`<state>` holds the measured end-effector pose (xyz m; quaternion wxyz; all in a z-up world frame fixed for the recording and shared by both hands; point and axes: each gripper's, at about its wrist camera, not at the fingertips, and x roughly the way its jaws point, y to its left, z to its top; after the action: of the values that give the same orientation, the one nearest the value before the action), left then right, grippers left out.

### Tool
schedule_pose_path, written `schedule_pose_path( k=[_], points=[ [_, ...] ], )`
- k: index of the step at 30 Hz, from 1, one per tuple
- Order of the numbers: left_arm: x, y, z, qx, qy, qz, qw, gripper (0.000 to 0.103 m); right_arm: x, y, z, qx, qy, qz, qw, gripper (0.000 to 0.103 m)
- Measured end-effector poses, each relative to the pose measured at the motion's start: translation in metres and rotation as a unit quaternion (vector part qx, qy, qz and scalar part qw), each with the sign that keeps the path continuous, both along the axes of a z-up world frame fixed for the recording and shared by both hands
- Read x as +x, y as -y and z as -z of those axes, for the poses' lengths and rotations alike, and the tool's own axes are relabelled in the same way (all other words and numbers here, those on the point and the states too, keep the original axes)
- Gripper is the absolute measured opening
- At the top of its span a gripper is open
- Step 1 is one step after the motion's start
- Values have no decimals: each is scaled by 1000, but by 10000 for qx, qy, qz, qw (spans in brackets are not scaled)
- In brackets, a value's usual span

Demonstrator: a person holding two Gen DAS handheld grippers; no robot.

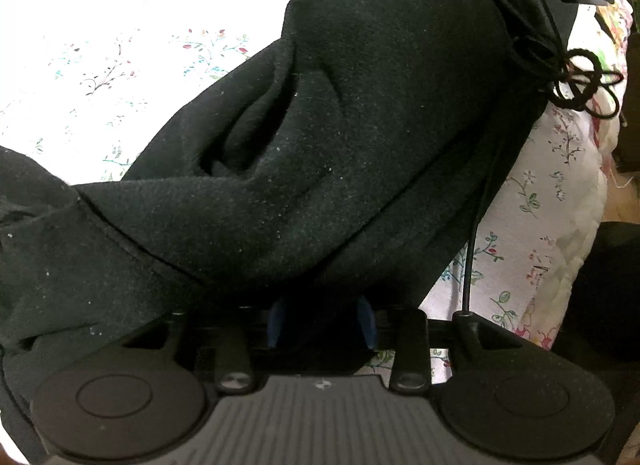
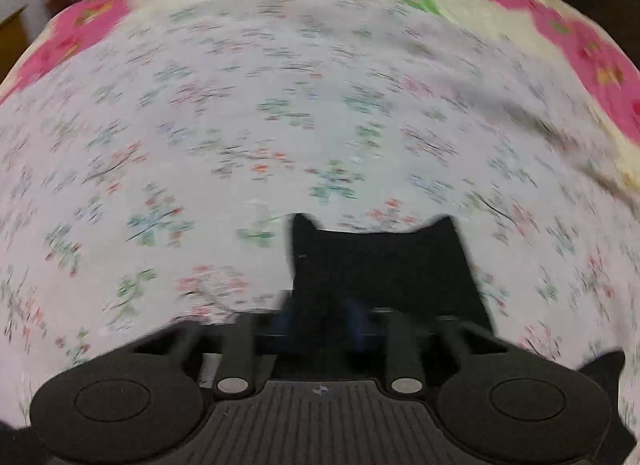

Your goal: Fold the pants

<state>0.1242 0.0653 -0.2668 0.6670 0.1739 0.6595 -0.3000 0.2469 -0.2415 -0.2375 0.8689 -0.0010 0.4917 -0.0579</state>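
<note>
- The white bedsheet printed with small floral sprigs (image 2: 248,113) fills your right wrist view, with a pink-flowered quilt (image 2: 592,45) at its far edge.
- The black fleece pants (image 1: 320,169) lie bunched on that sheet across your left wrist view, their black drawstring (image 1: 580,81) looped at the upper right.
- Your left gripper (image 1: 322,323) points straight down into the fabric; its blue-padded fingers stand partly apart, with cloth lying over them, so you cannot tell whether they pinch it.
- Your right gripper (image 2: 320,319) tilts steeply down over the sheet, its jaws closed on a flat black piece of the pants' fabric (image 2: 380,265); the view is motion-blurred.
</note>
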Motion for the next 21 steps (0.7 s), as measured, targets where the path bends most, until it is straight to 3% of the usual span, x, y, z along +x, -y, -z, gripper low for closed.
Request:
schedule_pose_path(
  k=[5, 11, 16, 21],
  points=[
    [8, -2, -7, 7, -95, 188, 9998, 48, -25, 45, -36, 734, 227, 604, 9952, 0],
    [19, 0, -28, -248, 57, 176, 9995, 47, -79, 101, -68, 1305, 559, 1512, 9783, 0],
    [25, 11, -45, -298, 135, 212, 9992, 47, -126, 148, -59, 1413, 540, 2401, 9589, 0],
    [25, 34, -54, -358, 156, 429, 9983, 47, -160, 172, -31, 1607, 423, 2881, 9431, 0]
  ],
)
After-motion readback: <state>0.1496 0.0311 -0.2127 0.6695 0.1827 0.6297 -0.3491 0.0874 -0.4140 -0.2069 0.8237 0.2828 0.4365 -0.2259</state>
